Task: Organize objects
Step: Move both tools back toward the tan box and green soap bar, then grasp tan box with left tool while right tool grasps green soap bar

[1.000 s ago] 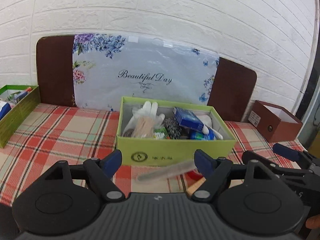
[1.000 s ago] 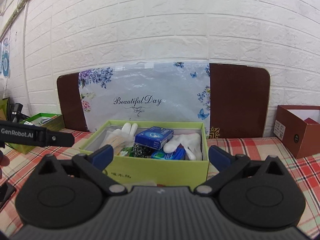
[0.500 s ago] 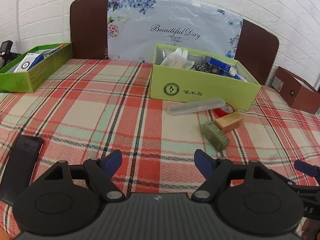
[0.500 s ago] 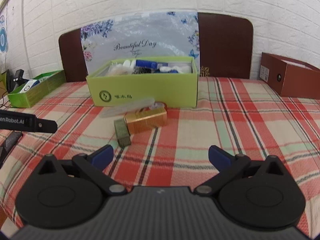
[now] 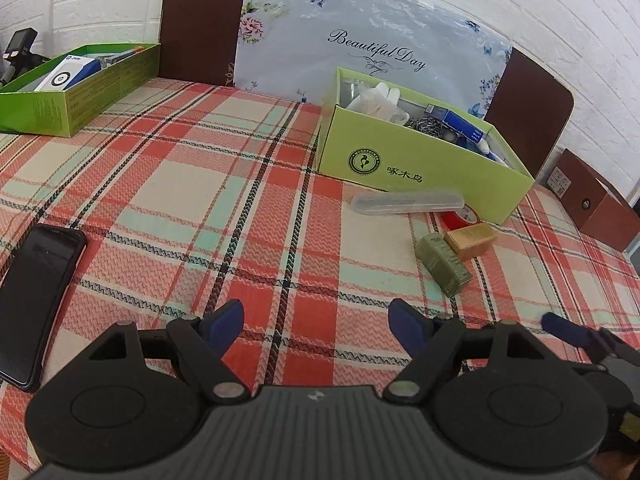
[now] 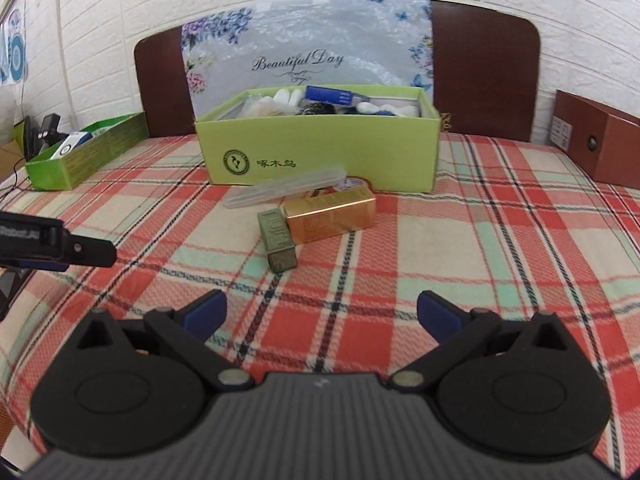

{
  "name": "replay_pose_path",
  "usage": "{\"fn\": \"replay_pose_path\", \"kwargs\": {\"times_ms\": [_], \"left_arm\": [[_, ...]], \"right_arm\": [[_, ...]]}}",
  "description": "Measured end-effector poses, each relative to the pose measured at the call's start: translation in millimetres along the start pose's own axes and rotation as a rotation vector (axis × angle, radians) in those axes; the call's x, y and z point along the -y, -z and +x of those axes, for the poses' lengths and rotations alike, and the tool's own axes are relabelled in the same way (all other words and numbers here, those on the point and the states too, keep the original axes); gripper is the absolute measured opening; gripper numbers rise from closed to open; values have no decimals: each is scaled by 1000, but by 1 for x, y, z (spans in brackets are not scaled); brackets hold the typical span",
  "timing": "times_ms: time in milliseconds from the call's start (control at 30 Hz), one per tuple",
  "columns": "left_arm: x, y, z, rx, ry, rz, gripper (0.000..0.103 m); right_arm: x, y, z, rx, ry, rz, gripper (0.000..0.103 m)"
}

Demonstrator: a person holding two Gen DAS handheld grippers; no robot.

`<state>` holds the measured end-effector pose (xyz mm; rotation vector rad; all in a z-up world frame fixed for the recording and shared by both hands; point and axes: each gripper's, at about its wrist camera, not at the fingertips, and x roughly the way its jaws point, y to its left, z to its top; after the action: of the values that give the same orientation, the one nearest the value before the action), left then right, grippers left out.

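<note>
Jaws wide, empty on both grippers, left gripper (image 5: 316,326) and right gripper (image 6: 322,312). Your risk: olive box (image 6: 277,239) touches gold box (image 6: 331,213); careless closing nudges both.

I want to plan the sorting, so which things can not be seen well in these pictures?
- Red tape roll: both views, mostly hidden by the clear case and gold box.
- Brown box: cut by the right edge in both views.
- Green box contents: its front wall hides the lower items.

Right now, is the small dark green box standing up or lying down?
Lying down. The dark green box rests on a long side on the plaid cloth, one end touching the gold box.
</note>
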<state>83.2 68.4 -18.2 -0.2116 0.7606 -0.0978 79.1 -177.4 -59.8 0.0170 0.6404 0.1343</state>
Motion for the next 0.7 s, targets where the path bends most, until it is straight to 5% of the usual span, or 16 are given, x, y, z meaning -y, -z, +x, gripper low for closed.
{"fn": "replay_pose_path", "kwargs": {"times_ms": [67,300,467,700], "left_arm": [[-2,-1,-1,5,-2,6,82],[-4,-4,-1,16,41,21,82],[4,-7,-1,23,86,63,82],[44,-22,26,14,262,172,82]], "right_arm": [[-4,-4,15,-16,-8,-4,86],[-25,-20,56,-28,-50,-44,61],[-29,-23,69,-30,-80,-53,22],[-17,-3,33,5,-72,-77,22]]}}
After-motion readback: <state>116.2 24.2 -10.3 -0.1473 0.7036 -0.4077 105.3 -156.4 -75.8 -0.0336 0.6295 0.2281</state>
